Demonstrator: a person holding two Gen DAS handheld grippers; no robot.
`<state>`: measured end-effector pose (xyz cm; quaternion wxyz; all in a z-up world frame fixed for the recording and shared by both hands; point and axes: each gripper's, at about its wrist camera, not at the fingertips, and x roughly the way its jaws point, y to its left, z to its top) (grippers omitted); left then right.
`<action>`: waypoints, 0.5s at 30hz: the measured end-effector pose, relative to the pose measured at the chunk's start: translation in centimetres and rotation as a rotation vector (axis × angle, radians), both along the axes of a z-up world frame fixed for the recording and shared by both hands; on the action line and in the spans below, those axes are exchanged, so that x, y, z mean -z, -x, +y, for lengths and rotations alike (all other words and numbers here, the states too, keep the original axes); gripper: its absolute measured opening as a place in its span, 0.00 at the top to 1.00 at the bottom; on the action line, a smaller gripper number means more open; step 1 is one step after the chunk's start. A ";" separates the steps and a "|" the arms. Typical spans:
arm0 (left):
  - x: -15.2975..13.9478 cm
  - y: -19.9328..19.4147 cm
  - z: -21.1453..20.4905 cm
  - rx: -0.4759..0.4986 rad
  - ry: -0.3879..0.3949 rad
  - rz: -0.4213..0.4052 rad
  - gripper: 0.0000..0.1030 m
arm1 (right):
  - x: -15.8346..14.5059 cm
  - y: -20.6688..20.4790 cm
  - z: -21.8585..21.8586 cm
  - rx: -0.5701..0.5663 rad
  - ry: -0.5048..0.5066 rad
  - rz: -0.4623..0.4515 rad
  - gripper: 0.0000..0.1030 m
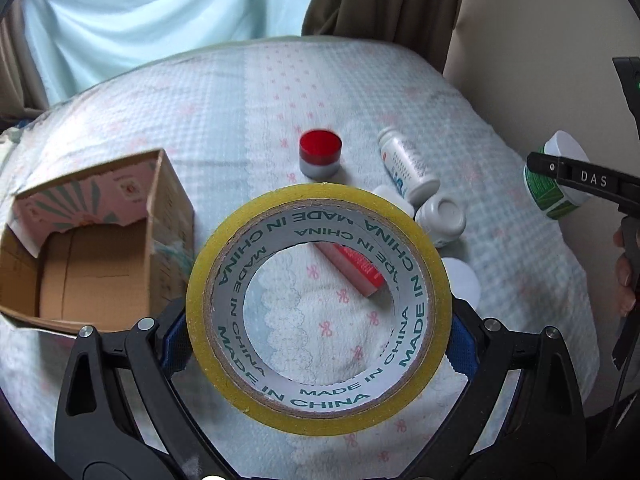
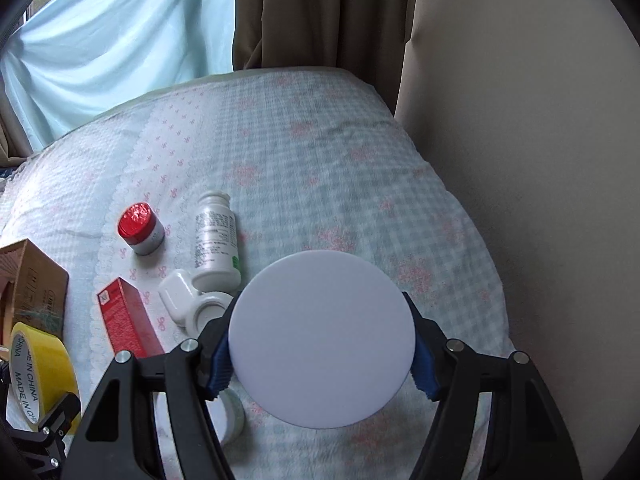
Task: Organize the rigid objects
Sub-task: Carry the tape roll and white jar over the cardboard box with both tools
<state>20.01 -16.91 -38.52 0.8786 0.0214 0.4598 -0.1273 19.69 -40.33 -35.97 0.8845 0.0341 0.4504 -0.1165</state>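
Note:
My left gripper (image 1: 319, 340) is shut on a yellow tape roll (image 1: 428, 280), held above the bed; the roll also shows in the right wrist view (image 2: 44, 364). My right gripper (image 2: 322, 354) is shut on a white-capped jar (image 2: 322, 338) with a green label, also seen in the left wrist view (image 1: 554, 184). On the bed lie a red-lidded jar (image 1: 320, 154) (image 2: 140, 228), a white bottle on its side (image 1: 406, 164) (image 2: 216, 240), a small white bottle (image 1: 442, 216) (image 2: 192, 300) and a red box (image 1: 352, 266) (image 2: 126, 320).
An open cardboard box (image 1: 92, 240) stands on the bed at the left; its corner shows in the right wrist view (image 2: 36, 280). A white disc (image 1: 464, 280) lies on the bed. The patterned bedspread (image 2: 340, 160) meets curtains behind and a wall (image 2: 520, 120) on the right.

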 end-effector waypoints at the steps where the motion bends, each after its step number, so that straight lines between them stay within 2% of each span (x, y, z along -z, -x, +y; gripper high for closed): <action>1: -1.7 0.3 0.4 -0.004 0.009 -0.015 0.06 | -1.4 0.5 0.3 0.004 -0.002 -0.009 0.36; 9: -14.8 2.3 5.6 -0.055 0.038 -0.086 0.06 | -13.0 4.7 4.3 -0.028 -0.003 -0.050 0.36; 15: -21.3 3.0 12.2 -0.119 0.050 -0.111 0.06 | -19.5 6.3 9.2 -0.098 -0.034 -0.077 0.36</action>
